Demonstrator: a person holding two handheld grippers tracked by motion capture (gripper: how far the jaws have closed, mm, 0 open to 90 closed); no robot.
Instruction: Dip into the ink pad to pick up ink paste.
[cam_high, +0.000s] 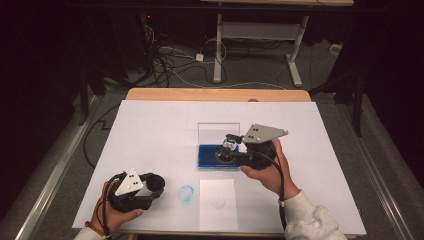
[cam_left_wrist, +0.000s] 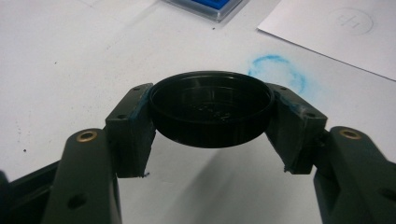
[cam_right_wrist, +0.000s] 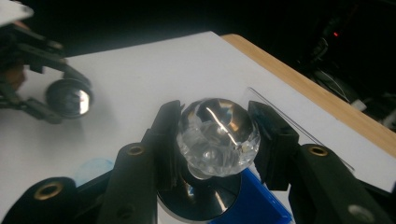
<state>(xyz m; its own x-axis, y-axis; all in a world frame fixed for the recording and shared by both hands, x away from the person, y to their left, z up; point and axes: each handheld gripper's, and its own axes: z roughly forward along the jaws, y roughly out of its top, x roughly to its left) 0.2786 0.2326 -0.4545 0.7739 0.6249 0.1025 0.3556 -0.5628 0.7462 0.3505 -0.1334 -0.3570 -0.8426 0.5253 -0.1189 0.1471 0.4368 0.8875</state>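
The white sheet (cam_high: 150, 130) covering the desk (cam_high: 215, 94) lies bare and wide beyond the left tongs (cam_high: 159, 185), out to its far edge; to the outer side of the right tongs (cam_high: 229, 147) a broad empty strip runs to the sheet's edge — room enough there too; between the two pairs lie a blue ring stain (cam_high: 186, 193) and a white paper slip (cam_high: 218, 204) bearing a faint round mark.

The left tongs, low near the desk's near edge, are clamped on a black round cap (cam_left_wrist: 211, 108), its hollow side up, one pad on each side of its rim; the ring stain sits just past it on the sheet.

The right tongs are closed on the clear faceted knob (cam_right_wrist: 218, 136) of a stamp — its dark round base (cam_right_wrist: 201, 198) hangs below the pads, over the blue ink pad (cam_high: 214, 156); the pad's clear lid (cam_high: 217, 134) stands upright just beyond the tongs.
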